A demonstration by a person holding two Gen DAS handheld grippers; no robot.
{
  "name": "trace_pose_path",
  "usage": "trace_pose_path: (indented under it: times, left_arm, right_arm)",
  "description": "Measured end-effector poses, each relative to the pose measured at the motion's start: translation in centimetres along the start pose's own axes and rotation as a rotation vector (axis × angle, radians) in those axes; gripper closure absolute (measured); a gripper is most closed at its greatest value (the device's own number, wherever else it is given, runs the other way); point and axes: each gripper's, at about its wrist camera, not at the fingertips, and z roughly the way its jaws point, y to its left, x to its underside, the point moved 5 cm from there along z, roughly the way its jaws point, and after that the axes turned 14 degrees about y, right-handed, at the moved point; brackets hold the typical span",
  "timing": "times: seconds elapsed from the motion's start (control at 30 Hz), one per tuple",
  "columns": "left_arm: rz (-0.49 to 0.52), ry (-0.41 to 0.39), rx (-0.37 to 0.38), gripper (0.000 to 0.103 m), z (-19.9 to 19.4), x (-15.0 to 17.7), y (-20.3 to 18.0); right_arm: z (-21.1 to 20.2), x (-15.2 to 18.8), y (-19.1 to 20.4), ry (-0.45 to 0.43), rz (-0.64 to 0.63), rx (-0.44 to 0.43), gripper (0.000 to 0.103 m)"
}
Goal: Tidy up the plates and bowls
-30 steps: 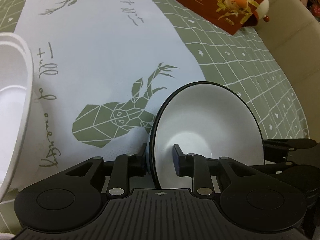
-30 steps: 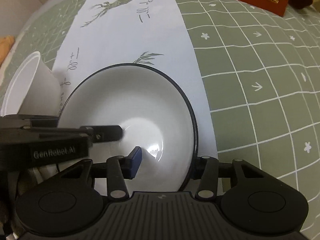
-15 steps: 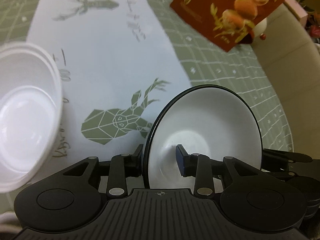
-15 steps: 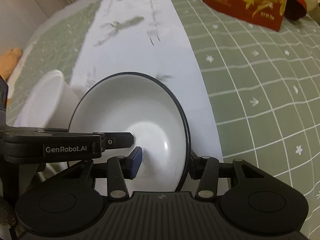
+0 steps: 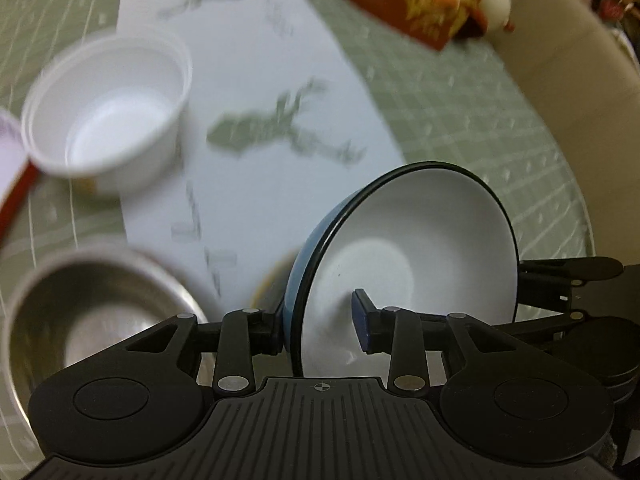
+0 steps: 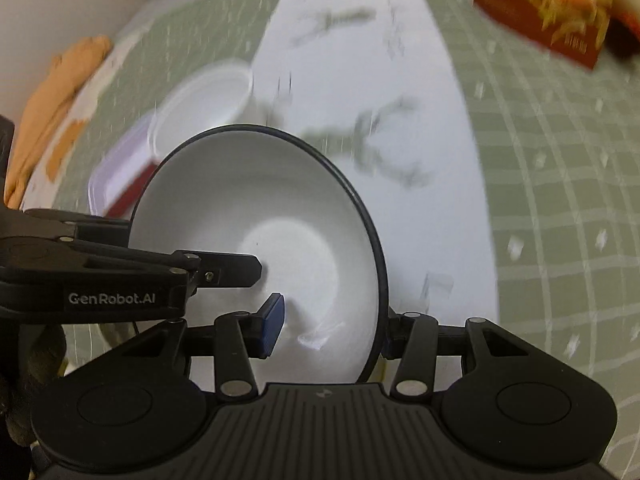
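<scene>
both jaws grip one empty white bowl [image 5: 408, 248].

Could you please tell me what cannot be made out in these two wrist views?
- Left wrist: tablecloth lettering, motion-blurred; steel bowl, cut by the gripper body.
- Right wrist: red box print, blurred; purple-lidded container, half behind the blue bowl.
- Whether the bowl touches the table: hidden.

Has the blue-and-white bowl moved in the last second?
Yes. The bowl, gripped by both grippers, has lifted away from the deer print, toward the steel bowl.
</scene>
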Motion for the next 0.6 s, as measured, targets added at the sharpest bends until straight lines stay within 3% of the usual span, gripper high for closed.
trace_pose_path:
  times: [0.23,0.6]
  left_arm:
    - [0.0,0.029,-0.012,0.069,1.9,2.2,0.9]
    - [-0.023,0.008,0.031,0.08,1.2,3.6,2.4]
  right_arm:
    - [2.8,2.5,0.1,0.066,0.03,-0.025,0.056]
    - [3.6,2.1,0.8,0.092,-0.002,-0.002,0.056]
